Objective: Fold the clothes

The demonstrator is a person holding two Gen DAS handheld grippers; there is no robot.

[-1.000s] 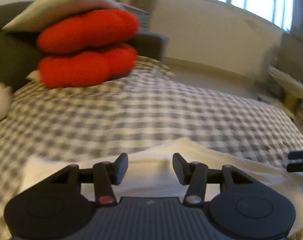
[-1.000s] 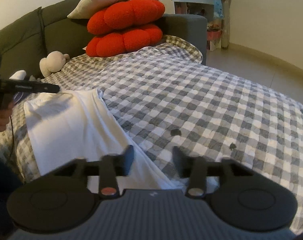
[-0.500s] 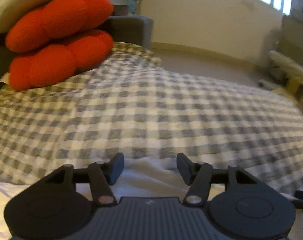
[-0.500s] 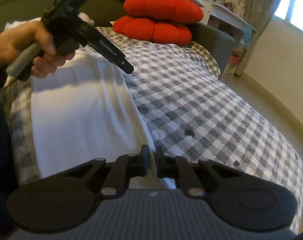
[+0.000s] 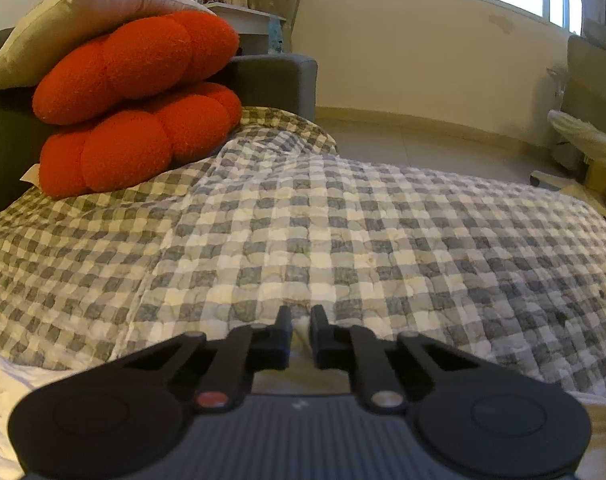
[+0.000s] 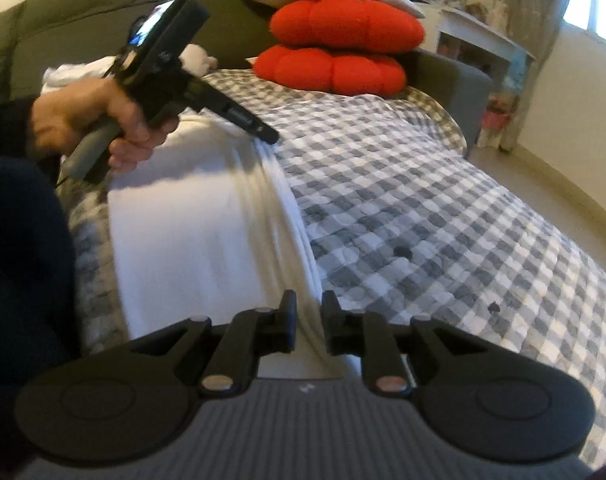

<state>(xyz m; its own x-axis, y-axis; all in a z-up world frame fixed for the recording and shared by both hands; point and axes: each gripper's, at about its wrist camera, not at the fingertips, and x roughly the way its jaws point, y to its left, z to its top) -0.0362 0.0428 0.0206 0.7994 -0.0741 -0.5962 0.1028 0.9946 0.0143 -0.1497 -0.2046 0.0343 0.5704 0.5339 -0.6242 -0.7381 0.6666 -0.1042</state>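
Observation:
A white garment [image 6: 183, 232] lies flat on the checkered quilt [image 6: 423, 220], with its long folded edge running away from me. My right gripper [image 6: 308, 316] straddles the near end of that edge. Its jaws are opening slightly, and the bunched fold still fills the narrow gap from pad to pad. A hand [image 6: 87, 120] holds my left gripper [image 6: 269, 136] at the far end of the same edge. In the left wrist view the left gripper [image 5: 301, 326] has its jaws closing, with a small tuft of the white garment [image 5: 7, 392] pinched between them.
Two red cushions [image 5: 135, 100] and a beige pillow [image 5: 75, 16] are stacked against the dark sofa arm [image 5: 275, 80]. A white plush toy [image 6: 199, 56] sits by the sofa back. Past the quilt [image 5: 343, 240] are bare floor [image 5: 423, 148] and a chair [image 5: 583, 140].
The left gripper moved forward to the garment's far edge and closed from wide open onto the cloth. The right gripper shut on the near fold, then widened a little, and its view rolled.

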